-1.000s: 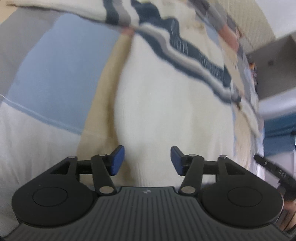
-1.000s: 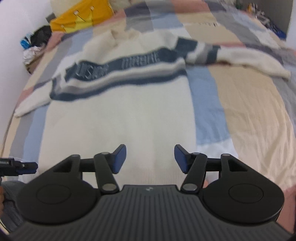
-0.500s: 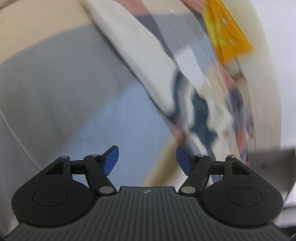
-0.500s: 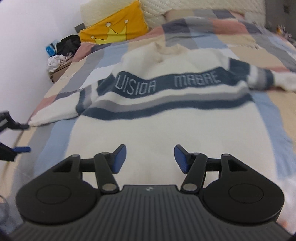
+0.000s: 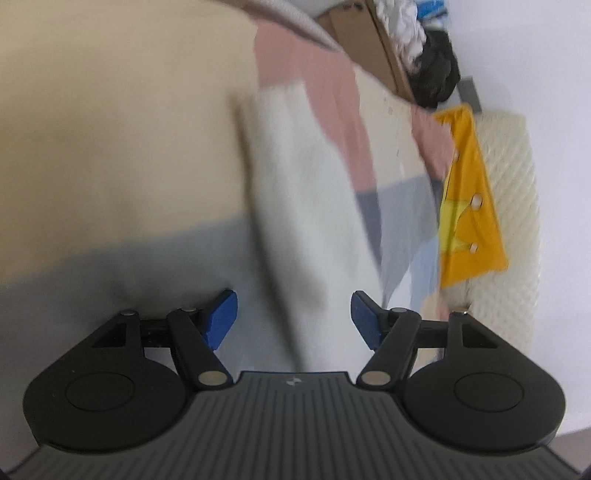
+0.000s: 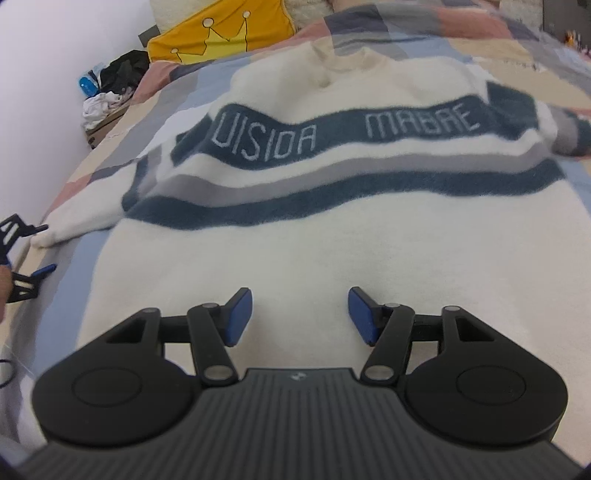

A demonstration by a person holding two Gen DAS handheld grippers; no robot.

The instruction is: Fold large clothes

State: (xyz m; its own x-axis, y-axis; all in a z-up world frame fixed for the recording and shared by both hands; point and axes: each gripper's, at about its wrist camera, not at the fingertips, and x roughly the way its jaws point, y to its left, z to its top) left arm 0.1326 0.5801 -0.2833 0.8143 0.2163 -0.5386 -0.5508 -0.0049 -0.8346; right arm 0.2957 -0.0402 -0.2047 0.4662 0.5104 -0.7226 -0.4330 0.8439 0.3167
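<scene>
A cream sweater (image 6: 332, 236) with navy and grey stripes and white lettering lies flat on the bed, collar far from me. Its left sleeve (image 6: 77, 218) stretches to the bed's left edge. In the left wrist view that cream sleeve (image 5: 303, 221) runs between the jaws, blurred. My left gripper (image 5: 291, 314) is open over the sleeve end; it also shows at the left edge of the right wrist view (image 6: 26, 254). My right gripper (image 6: 299, 314) is open and empty above the sweater's lower body.
The patchwork bedspread (image 6: 92, 155) has beige, grey, blue and pink patches. A yellow crown cushion (image 6: 221, 29) lies at the head of the bed. A cardboard box with clothes (image 5: 399, 48) stands by the white wall left of the bed.
My left gripper has swung left from the sweater's body out to the sleeve end. My right gripper has moved closer over the sweater's body. Both stay open.
</scene>
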